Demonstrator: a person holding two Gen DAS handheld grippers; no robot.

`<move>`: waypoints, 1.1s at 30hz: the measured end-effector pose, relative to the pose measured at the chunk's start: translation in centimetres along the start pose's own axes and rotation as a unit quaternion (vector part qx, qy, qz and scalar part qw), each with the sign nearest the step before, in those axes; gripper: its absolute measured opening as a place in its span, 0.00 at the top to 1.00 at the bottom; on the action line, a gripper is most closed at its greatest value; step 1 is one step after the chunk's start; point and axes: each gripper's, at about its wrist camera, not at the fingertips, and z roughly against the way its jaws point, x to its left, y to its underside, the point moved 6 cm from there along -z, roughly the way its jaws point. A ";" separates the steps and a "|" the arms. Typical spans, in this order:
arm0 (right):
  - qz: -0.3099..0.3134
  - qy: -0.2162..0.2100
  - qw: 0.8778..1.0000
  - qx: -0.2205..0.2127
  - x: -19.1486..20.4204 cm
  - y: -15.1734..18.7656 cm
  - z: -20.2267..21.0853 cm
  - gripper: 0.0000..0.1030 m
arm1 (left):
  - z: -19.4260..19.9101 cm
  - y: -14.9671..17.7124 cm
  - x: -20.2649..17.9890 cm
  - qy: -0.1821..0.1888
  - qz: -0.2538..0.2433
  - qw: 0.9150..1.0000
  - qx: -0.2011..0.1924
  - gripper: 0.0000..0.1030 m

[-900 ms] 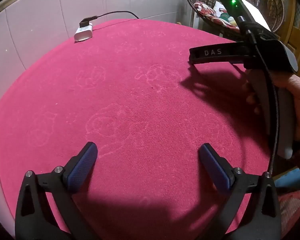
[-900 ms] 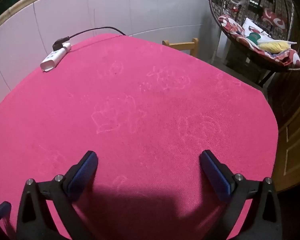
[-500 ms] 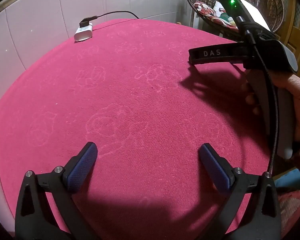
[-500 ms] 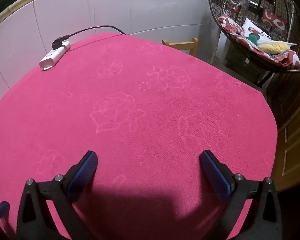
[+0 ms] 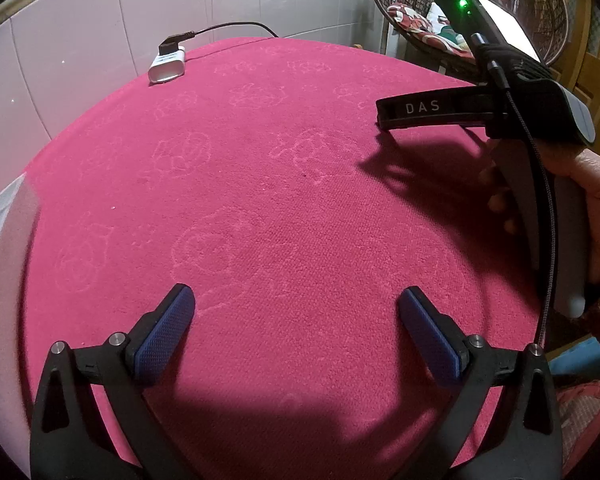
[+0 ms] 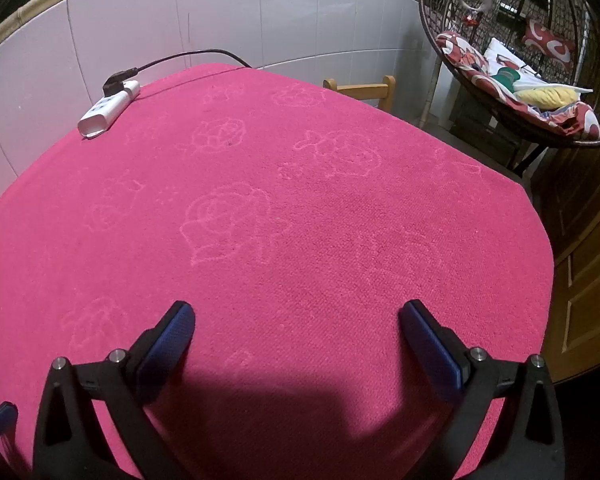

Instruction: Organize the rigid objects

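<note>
A table with a pink embossed cloth [image 5: 284,208] fills both views [image 6: 300,220]. No loose rigid object lies on it except a white power strip [image 5: 166,66] at the far left edge, also in the right wrist view [image 6: 109,110]. My left gripper [image 5: 296,320] is open and empty above the near part of the cloth. My right gripper [image 6: 296,336] is open and empty too; its black body marked DAS [image 5: 432,110] shows at the right of the left wrist view, held in a hand [image 5: 596,200].
A white tiled wall [image 6: 220,20] stands behind the table. A black cable [image 6: 188,56] runs from the power strip. A wooden chair back [image 6: 360,90] and a hanging wicker chair with cushions [image 6: 520,80] stand at the far right. A wooden door [image 6: 580,280] is on the right.
The right wrist view has shifted slightly closer over the cloth. The left gripper has hardly moved. Both grippers stay open.
</note>
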 end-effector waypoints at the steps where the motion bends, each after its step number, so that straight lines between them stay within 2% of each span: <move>1: 0.000 0.000 1.000 0.000 0.0 0.0 0.0 0.00 | 0.0 0.0 0.0 0.000 0.000 1.000 0.000 0.00; 33: 0.001 0.001 1.000 0.000 -0.1 0.0 0.1 0.00 | -0.2 0.2 0.0 0.000 0.000 1.000 0.000 0.00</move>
